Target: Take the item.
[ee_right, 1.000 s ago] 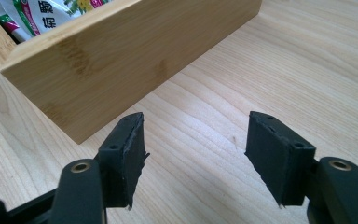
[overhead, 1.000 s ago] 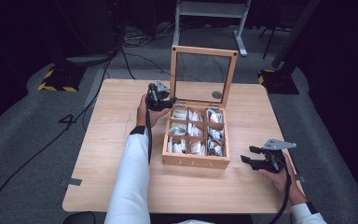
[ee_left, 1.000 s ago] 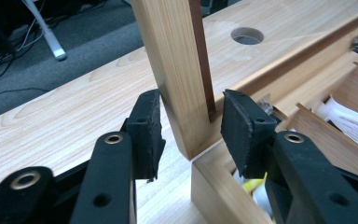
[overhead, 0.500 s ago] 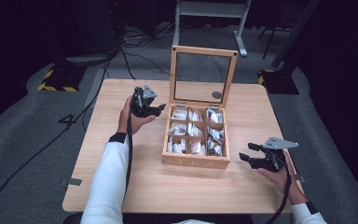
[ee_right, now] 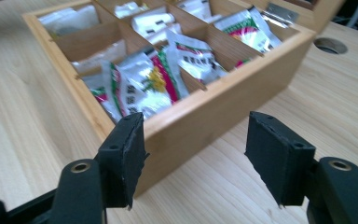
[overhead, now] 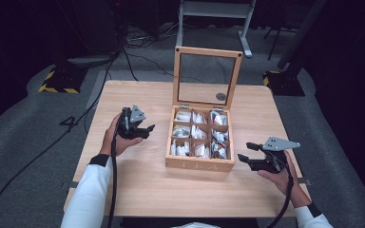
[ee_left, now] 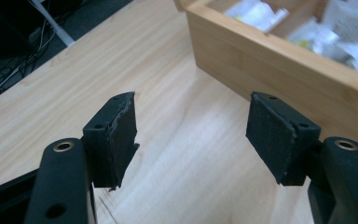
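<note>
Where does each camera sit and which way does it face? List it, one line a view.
High view: above the person's side, looking forward and down on the table; both forearms, left hand-held gripper, right hand-held gripper.
Left gripper view: along its open jaws, toward the wooden box side wall.
Right gripper view: along its open jaws, toward the box corner and packets.
All three share the box.

Wooden compartment box [overhead: 199, 164] mid-table, glass lid [overhead: 207, 76] upright, sachets [overhead: 197, 132] filling compartments.
</note>
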Available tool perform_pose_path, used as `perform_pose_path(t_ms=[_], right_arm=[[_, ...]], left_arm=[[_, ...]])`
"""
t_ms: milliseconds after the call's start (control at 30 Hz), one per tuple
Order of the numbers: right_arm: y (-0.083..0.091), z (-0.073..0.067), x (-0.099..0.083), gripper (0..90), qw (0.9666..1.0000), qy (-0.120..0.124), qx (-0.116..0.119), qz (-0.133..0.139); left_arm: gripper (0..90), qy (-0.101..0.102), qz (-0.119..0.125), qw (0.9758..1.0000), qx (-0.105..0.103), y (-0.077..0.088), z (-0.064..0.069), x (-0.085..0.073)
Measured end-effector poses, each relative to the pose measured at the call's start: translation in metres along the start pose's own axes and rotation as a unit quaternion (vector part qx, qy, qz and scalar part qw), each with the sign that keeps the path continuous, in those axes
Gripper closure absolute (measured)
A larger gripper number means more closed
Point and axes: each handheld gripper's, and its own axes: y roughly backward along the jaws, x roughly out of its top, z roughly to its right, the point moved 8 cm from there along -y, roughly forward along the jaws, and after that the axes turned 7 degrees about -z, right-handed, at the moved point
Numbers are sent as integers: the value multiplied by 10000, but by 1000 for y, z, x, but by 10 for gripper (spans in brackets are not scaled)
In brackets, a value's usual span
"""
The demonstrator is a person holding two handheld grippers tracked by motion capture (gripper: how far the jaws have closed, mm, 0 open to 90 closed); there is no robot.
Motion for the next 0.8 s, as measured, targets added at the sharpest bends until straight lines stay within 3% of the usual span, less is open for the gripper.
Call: perform_pose_path(t_ms=[133, 200, 267, 567, 633, 800], right_arm=[[-4, -7, 8, 378, 9999, 125, 58, -24], [-8, -12, 12, 381, 9996, 240, 58, -114], [-12, -18, 16, 385, 9992, 344, 112, -144], [-33, -37, 33, 398, 9973, 641, 222, -284], [-37, -40, 35, 399, 9968, 697, 229, -331], [-52, -43, 38, 407, 9957, 750, 164, -521]], left_arm=[[311, -45, -131, 9999, -54, 2, 8, -13], [316, -272, -259, 9993, -21, 4, 17, -26], [320, -354, -315, 9989, -36, 6, 24, -32], [309, -409, -454, 9977, -302, 13, 49, -56], [303, -340, -493, 9972, -438, 13, 55, -61], [288, -458, -678, 9953, -515, 12, 67, -76]])
